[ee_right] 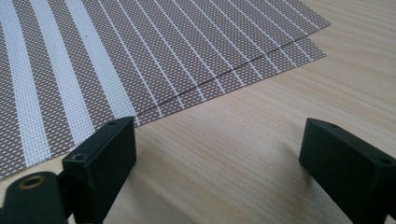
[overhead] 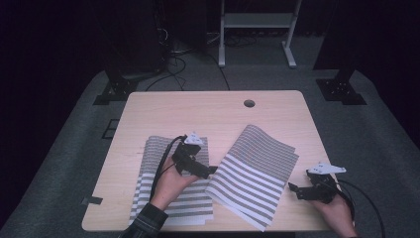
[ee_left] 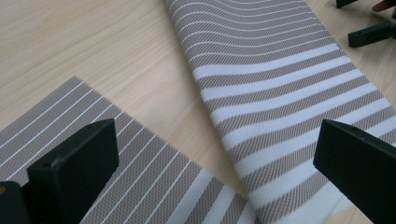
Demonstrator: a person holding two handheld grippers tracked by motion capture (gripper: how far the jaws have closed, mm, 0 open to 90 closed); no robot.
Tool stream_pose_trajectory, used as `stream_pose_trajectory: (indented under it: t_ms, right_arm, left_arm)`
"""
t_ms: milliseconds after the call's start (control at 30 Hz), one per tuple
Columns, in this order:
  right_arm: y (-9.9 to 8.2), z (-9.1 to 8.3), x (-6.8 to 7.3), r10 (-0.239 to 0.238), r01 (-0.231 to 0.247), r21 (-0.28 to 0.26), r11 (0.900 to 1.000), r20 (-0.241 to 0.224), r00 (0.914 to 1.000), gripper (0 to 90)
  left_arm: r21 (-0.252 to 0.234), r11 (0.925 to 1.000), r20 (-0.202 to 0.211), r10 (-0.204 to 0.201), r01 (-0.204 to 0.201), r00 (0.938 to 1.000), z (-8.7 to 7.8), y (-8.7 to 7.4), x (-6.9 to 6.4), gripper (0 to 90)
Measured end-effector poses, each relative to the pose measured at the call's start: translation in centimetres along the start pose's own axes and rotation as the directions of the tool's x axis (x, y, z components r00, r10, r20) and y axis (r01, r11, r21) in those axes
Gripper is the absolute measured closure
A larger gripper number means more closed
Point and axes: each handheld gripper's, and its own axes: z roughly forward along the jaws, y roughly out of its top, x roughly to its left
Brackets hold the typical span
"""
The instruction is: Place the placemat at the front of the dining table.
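Pale wood worktop [overhead: 163, 106] carries two striped placemat stacks: both jaws stand released, the left gripper [overhead: 210, 171] between the flat stack [overhead: 173, 198] and the skewed stack [overhead: 255, 173], likely squaring that next, right gripper [overhead: 292, 188] idle just beside it

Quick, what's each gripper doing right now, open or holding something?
Left gripper: open, nothing held, above the striped placemats.
Right gripper: open, empty, over the table.
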Motion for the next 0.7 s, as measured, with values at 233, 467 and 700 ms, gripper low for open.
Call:
stream_pose_trajectory:
  t_ms: [233,467,700]
  right_arm:
    - [0.0,0.0,-0.1,0.0,0.0,0.0,1.0,0.0,1.0,9.6]
    - [-0.1,-0.1,-0.1,0.0,0.0,-0.001,1.0,-0.001,1.0,9.6]
    - [-0.2,-0.2,-0.1,-0.005,0.005,-0.001,1.0,-0.008,1.0,11.0]
  left_arm:
    - [-0.002,1.0,0.002,0.007,-0.007,1.0,-1.5,-2.5,0.5,0.0]
    - [-0.011,0.9997,-0.013,0.02,-0.02,0.9997,-2.6,-5.6,1.2,0.0]
    - [-0.015,0.9995,-0.042,0.028,-0.029,0.9987,-3.2,-8.7,2.0,0.0]
